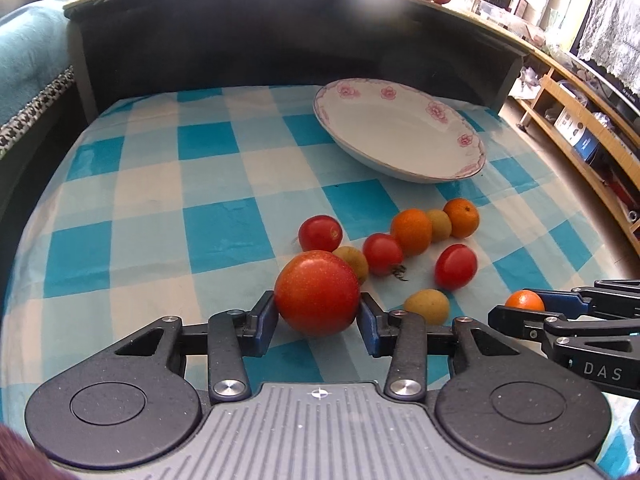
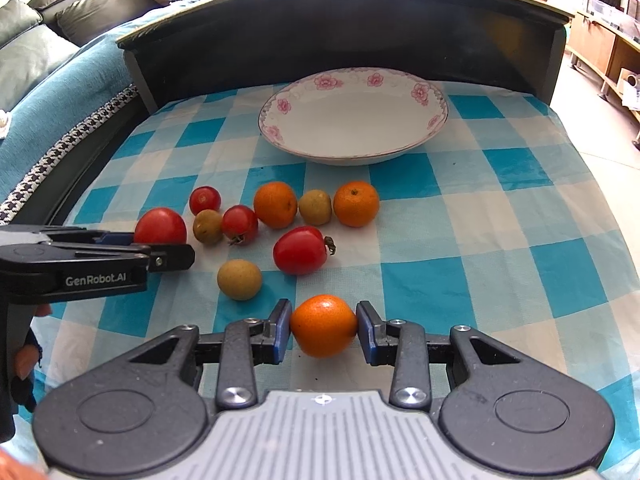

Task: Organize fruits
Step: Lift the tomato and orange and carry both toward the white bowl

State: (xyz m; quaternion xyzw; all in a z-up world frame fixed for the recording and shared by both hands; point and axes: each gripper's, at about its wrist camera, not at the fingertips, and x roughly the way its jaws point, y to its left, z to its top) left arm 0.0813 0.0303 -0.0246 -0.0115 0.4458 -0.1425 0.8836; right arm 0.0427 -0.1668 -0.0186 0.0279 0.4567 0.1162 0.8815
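Left claw [image 1: 318, 314] pinches a large tomato [image 1: 317, 292], right claw [image 2: 323, 328] a small orange [image 2: 323, 325]; both likely bound for the empty floral plate [image 2: 280, 106], upper centre.

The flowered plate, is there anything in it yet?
No. The plate shows only bare white inside; the fruit lies on the checked cloth in front. Its far side hides nothing visible, but what is beneath it cannot be seen.

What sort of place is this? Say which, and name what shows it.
Most likely a home living room: a cushioned sofa behind the table, open wooden shelving with household clutter along the wall, and a flowered plate on a checked tablecloth.
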